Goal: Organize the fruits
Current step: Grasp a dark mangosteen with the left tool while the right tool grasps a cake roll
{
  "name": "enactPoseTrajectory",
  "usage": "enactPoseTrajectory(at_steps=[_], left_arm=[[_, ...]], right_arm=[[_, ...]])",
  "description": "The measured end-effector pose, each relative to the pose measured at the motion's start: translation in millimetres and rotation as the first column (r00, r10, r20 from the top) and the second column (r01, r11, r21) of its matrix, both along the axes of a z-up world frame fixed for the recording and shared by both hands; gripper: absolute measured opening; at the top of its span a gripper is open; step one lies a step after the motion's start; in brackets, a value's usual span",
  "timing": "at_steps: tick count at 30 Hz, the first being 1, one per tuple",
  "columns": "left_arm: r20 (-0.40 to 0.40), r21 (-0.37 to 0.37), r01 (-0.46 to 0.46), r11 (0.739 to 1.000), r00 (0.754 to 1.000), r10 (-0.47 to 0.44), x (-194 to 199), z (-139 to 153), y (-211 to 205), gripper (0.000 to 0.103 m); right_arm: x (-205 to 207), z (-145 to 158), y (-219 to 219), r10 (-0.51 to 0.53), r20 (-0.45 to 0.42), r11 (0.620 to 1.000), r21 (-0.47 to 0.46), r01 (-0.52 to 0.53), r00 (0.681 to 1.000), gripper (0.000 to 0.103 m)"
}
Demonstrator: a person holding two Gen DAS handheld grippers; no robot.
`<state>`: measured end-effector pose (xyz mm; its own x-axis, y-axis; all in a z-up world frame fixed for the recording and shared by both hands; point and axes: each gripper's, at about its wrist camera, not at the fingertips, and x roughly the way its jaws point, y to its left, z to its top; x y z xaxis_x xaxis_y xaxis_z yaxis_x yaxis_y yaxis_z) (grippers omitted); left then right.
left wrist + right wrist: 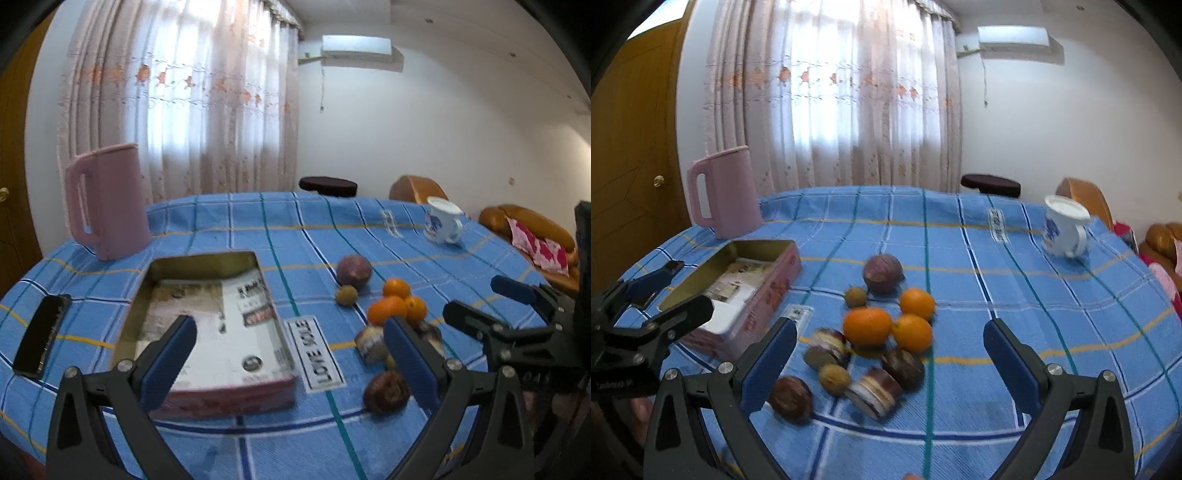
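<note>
**Fruit cluster, unsorted, on checked surface**

Fruit lies ahead of right gripper (890, 345), jaws apart, empty. Left gripper (290, 345), jaws apart, hovers over tin box (207, 266) beside the cluster. Count: three oranges (867, 325), one purple fruit (882, 273), two small greenish fruits (855, 297).

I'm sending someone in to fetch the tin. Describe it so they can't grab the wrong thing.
Start at the round table with the blue checked cloth. Near its left edge, in front of the tall pink jug, lies the tin: a shallow open rectangular box beside the pile of fruit. It is the only box there, with pink printed sides, a gold metal rim and paper lying inside.
</note>
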<state>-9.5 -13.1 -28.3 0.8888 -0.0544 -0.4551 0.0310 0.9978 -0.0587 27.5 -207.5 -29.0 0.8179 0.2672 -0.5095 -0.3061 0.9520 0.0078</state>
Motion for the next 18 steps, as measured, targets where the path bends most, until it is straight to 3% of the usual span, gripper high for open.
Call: enactPoseTrajectory(at_steps=[7,11,14,18], left_arm=[[-0.049,0.02,0.117,0.993,0.992,-0.116,-3,-22,-39,0.101],[-0.079,0.02,0.176,0.984,0.982,-0.174,-1,-28,-54,0.096],[-0.131,0.014,0.214,0.977,0.969,-0.21,5,-37,-63,0.083],[-0.19,-0.011,0.245,0.97,0.951,-0.242,15,-48,-67,0.08]], right_arm=[[5,-23,-33,-0.078,-0.043,0.996,0.037,0.08,0.996,0.102],[4,-28,-50,-0.113,-0.049,0.991,0.07,0.116,0.992,0.102],[6,-33,-57,-0.121,-0.069,0.988,0.089,0.127,0.99,0.102],[7,-36,-58,-0.101,-0.079,0.988,0.106,0.109,0.992,0.102]])
